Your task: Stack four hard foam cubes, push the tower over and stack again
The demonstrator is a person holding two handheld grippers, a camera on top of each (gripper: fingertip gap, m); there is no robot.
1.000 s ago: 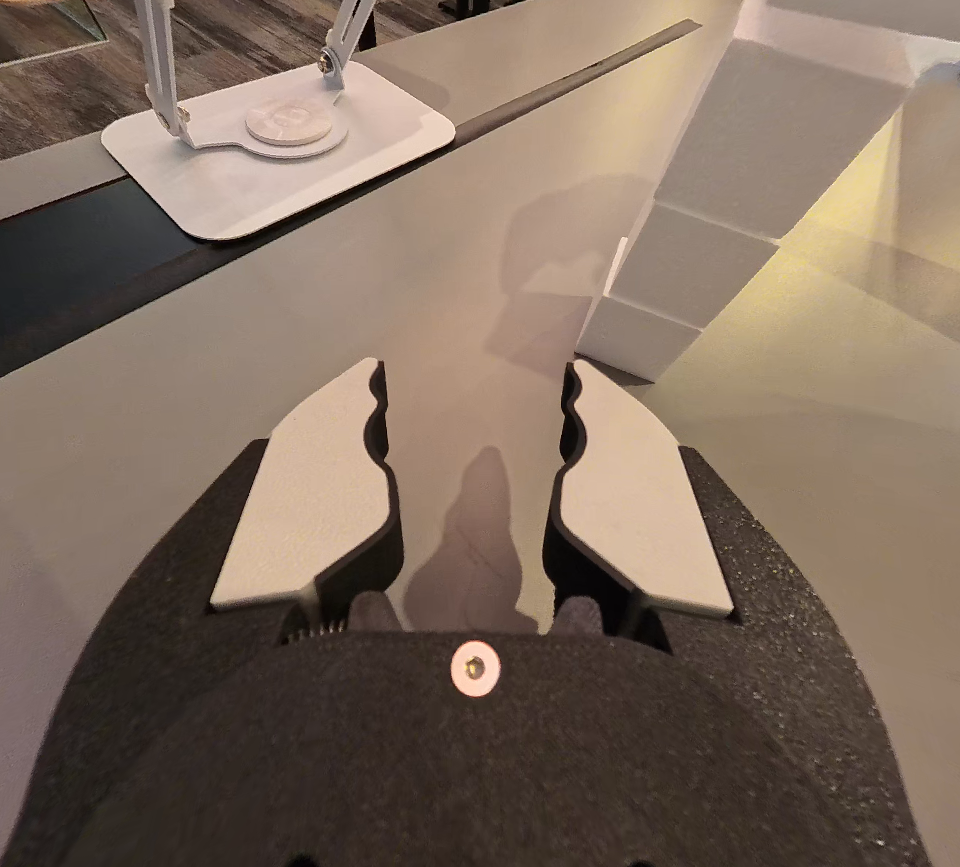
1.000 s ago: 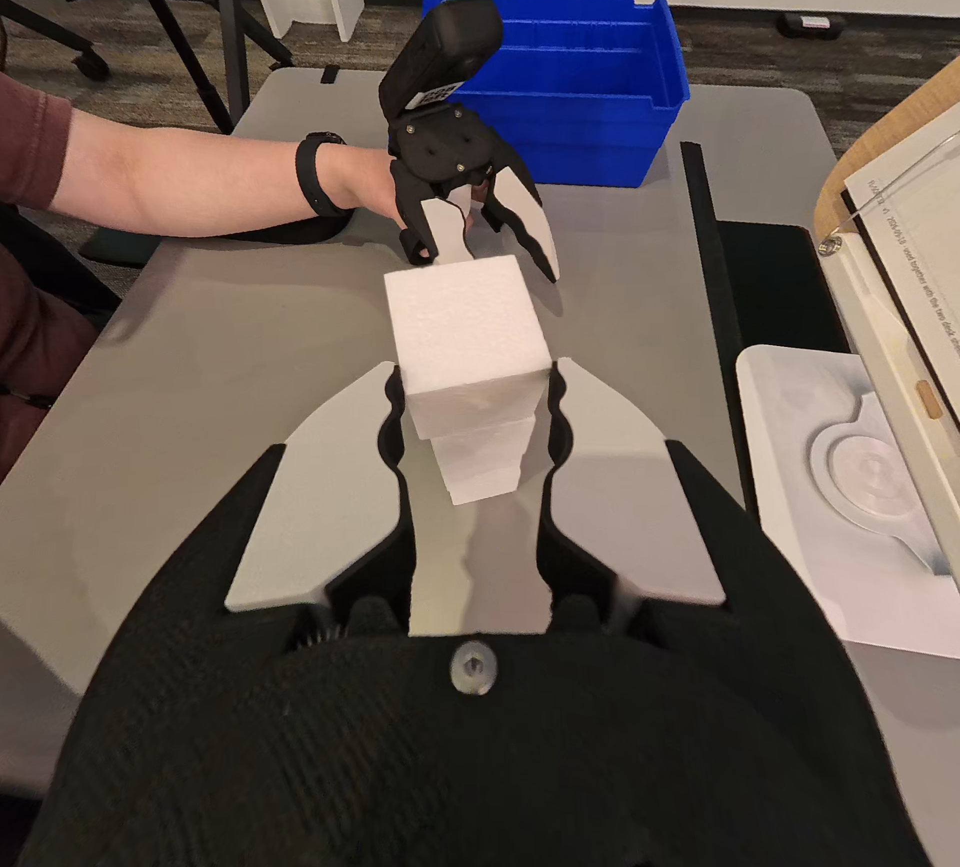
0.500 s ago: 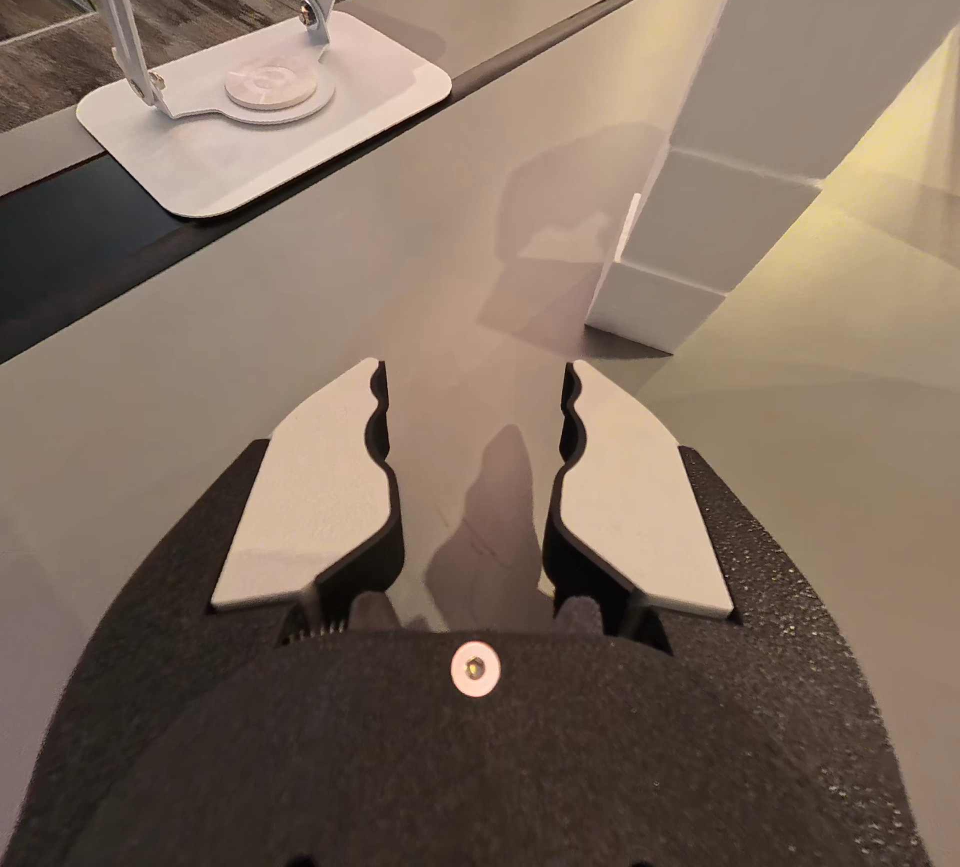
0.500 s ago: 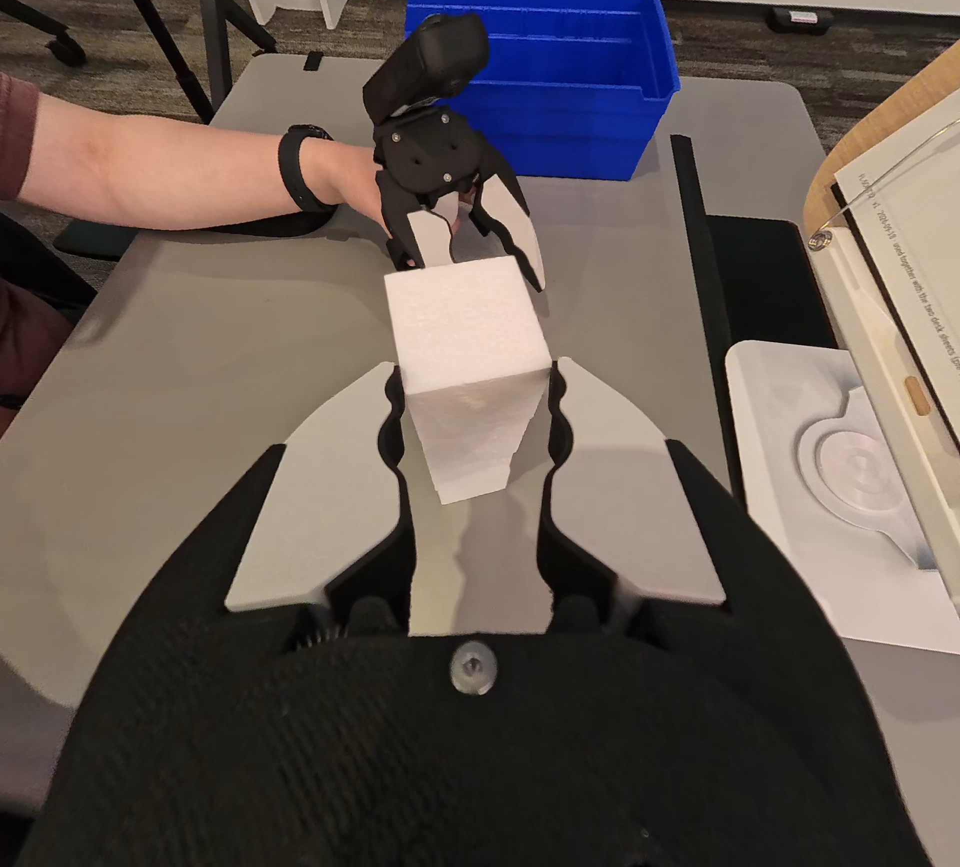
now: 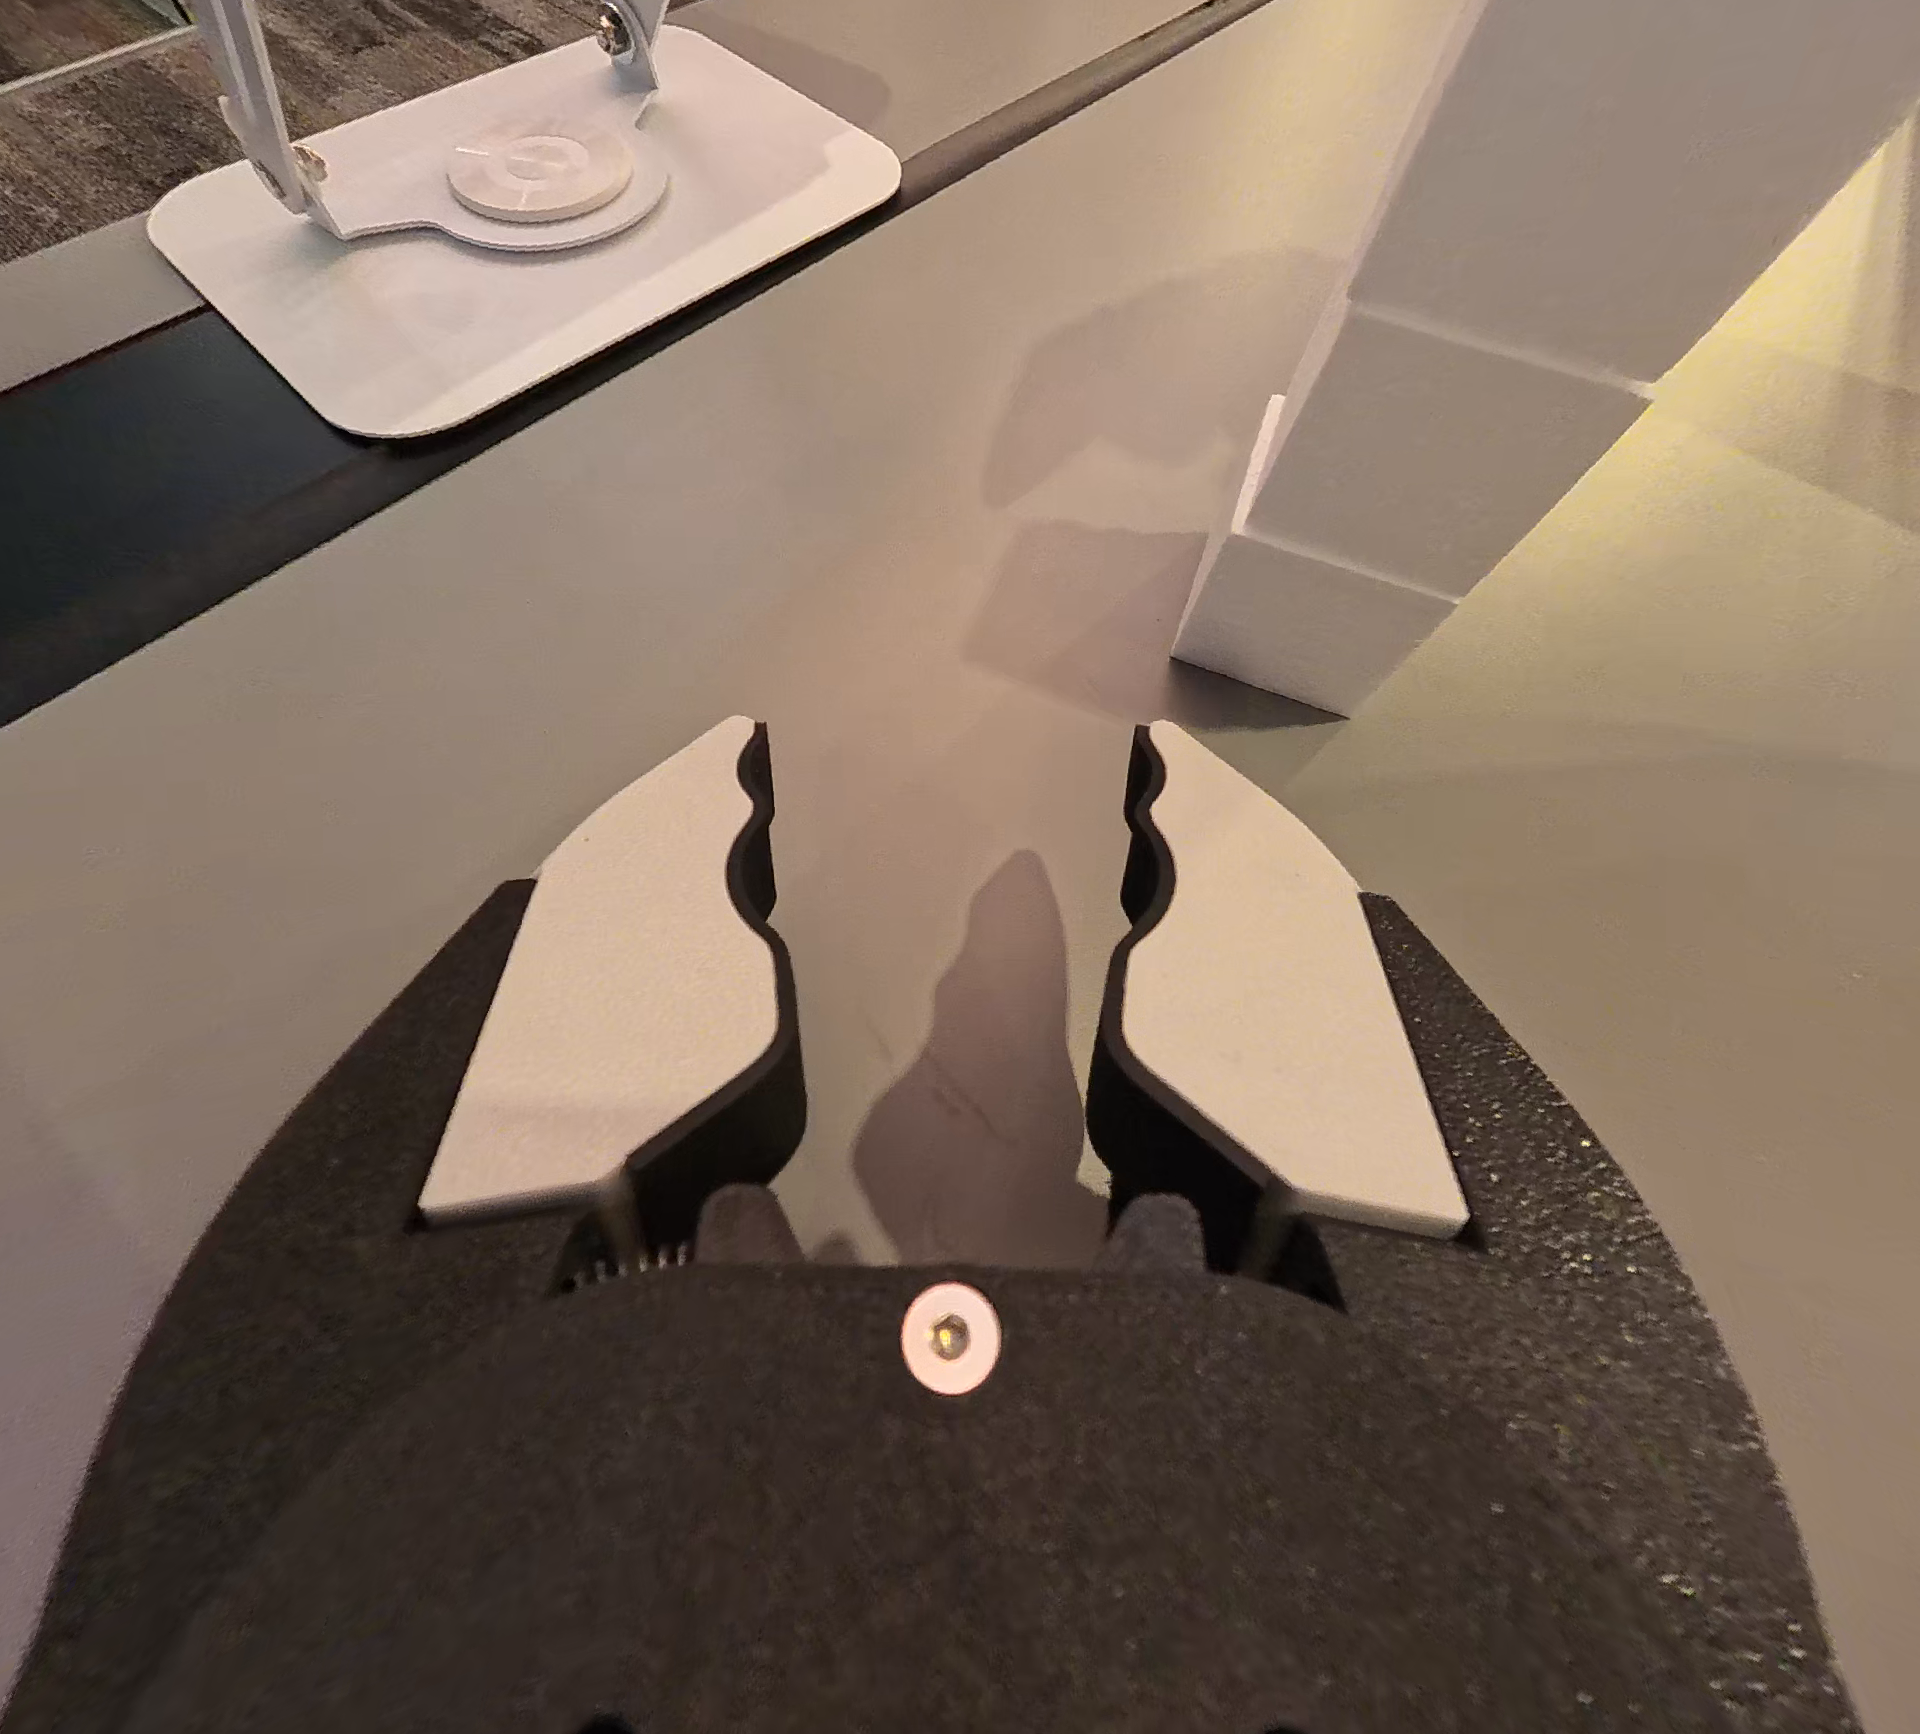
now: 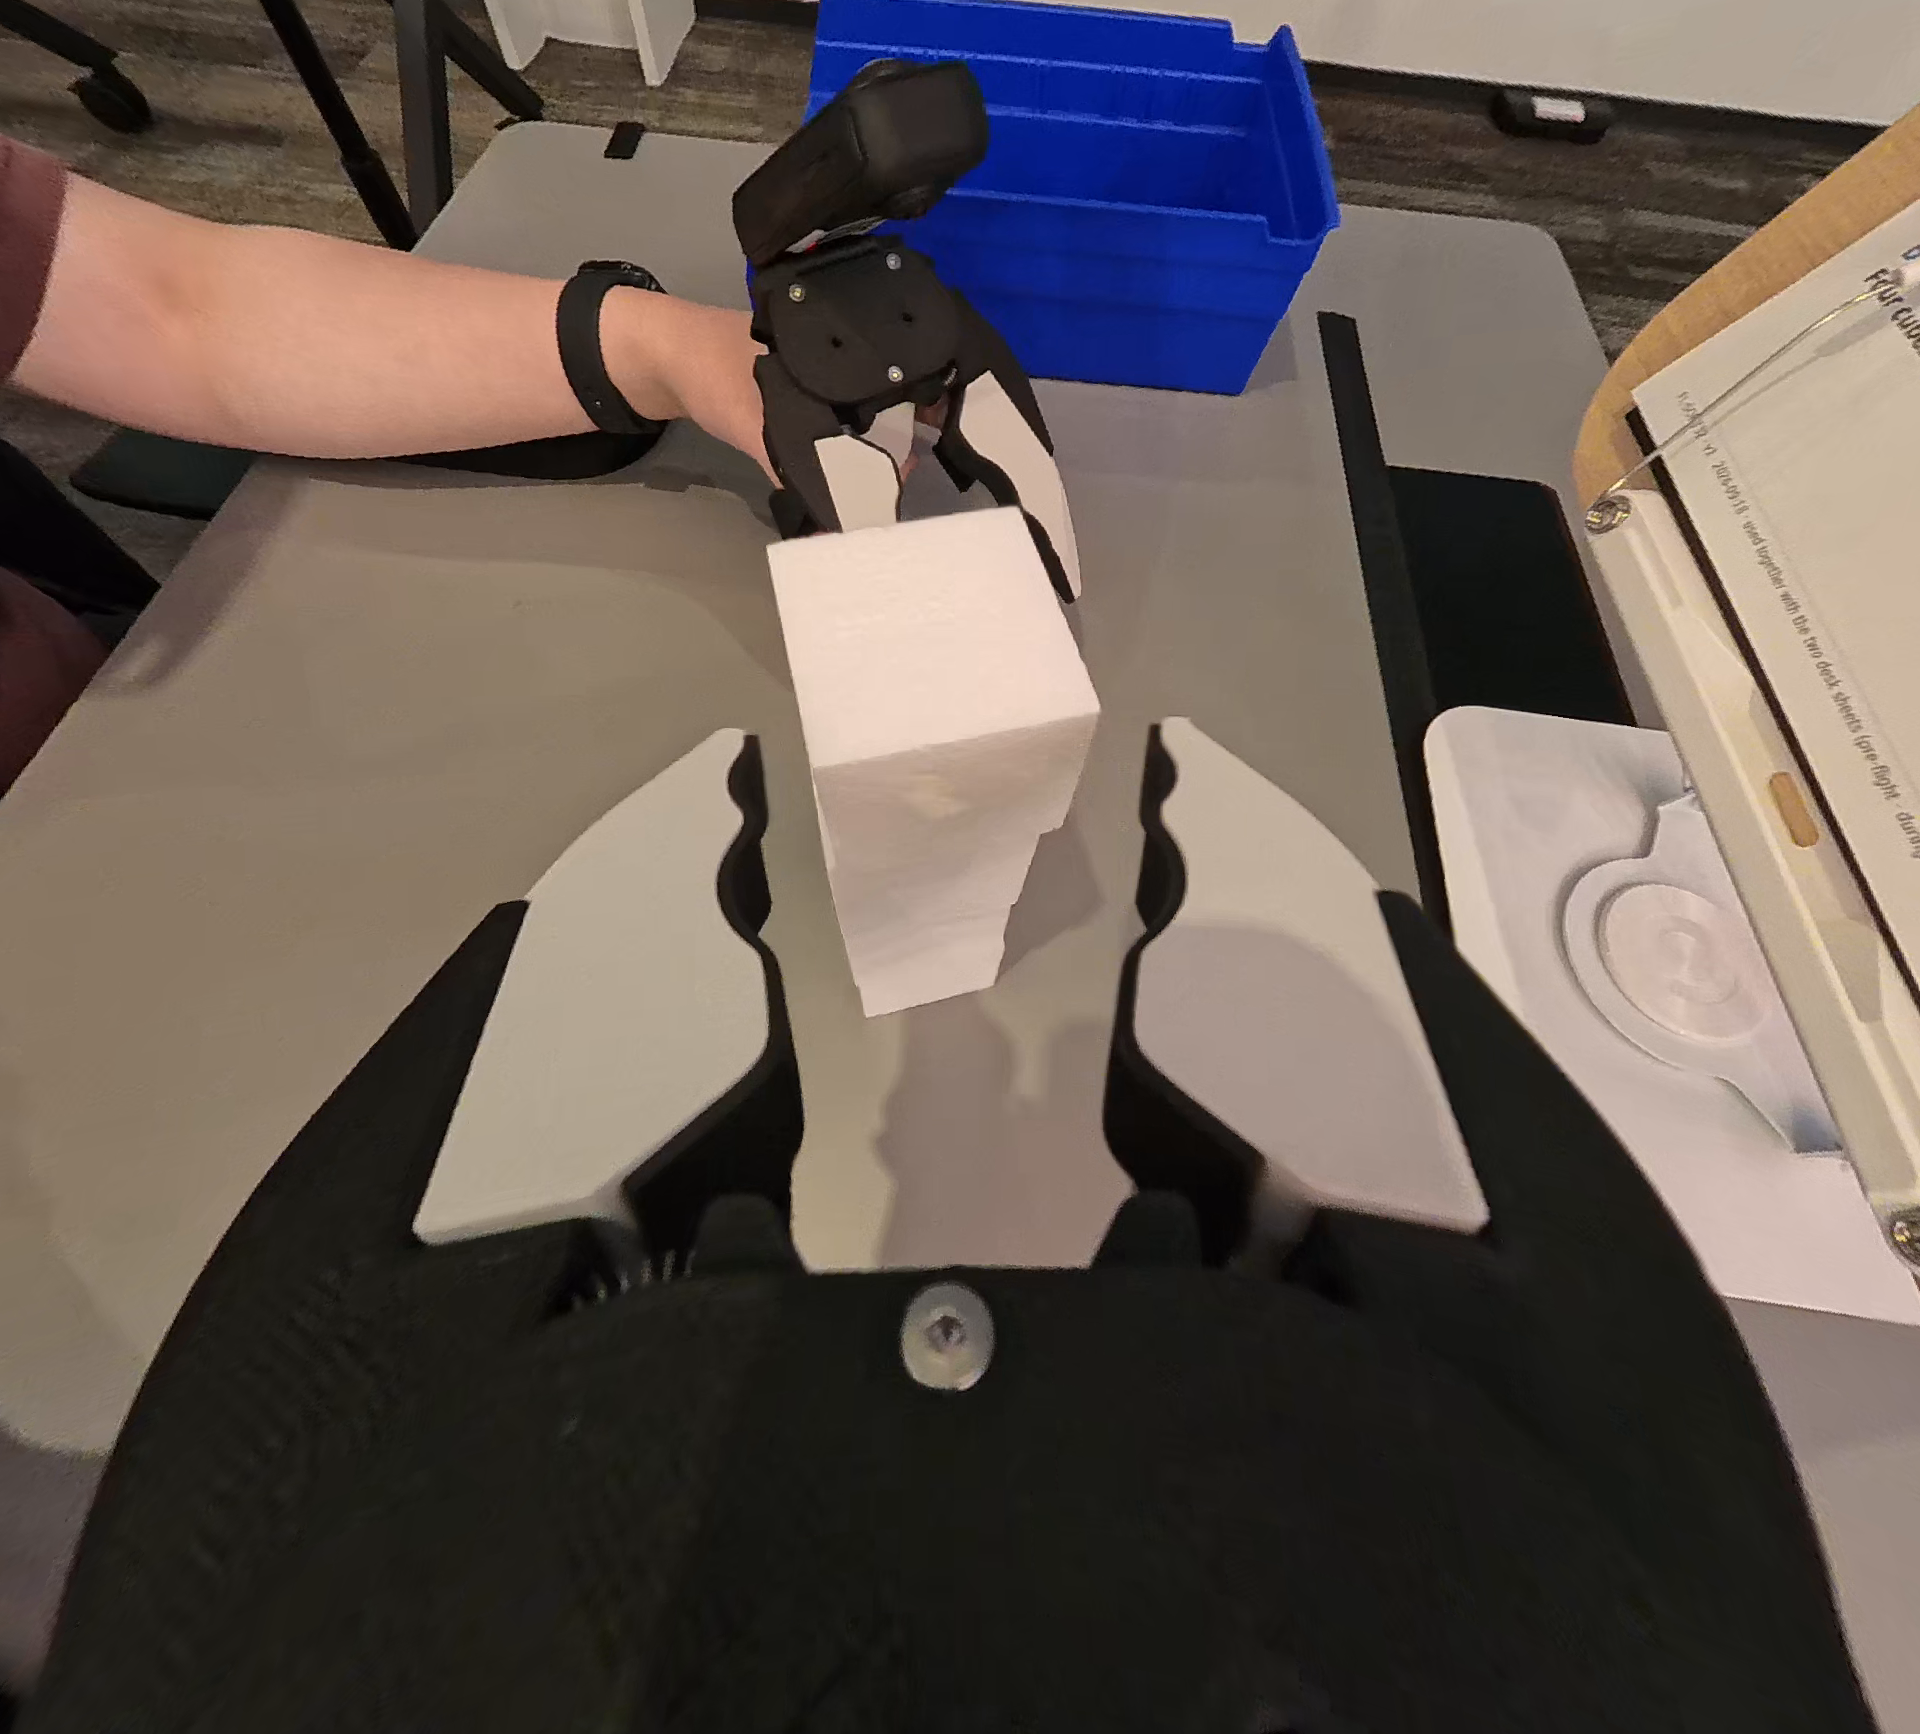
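In the right wrist view the right gripper (image 6: pixel 951 739) has its jaws spread wide and empty, its grey, wavy-edged fingers (image 6: pixel 613 978) flanking the tower of white foam cubes (image 6: pixel 930 749) without touching it. The tower stands at frame centre on the smooth grey table (image 6: pixel 395 728), its grainy blocks slightly offset from one another. Just behind it, the left gripper (image 6: pixel 961 521) is held in a person's hand (image 6: pixel 707 380), jaws parted and gripping nothing. A blue plastic bin (image 6: pixel 1101 230) sits at the upper centre, a white stand base (image 6: pixel 1621 957) at the right edge, dark wood-look floor beyond.

In the left wrist view the left gripper (image 5: pixel 951 739) is likewise open over bare glossy tabletop, with the tower (image 5: pixel 1455 396) rising at the upper right.
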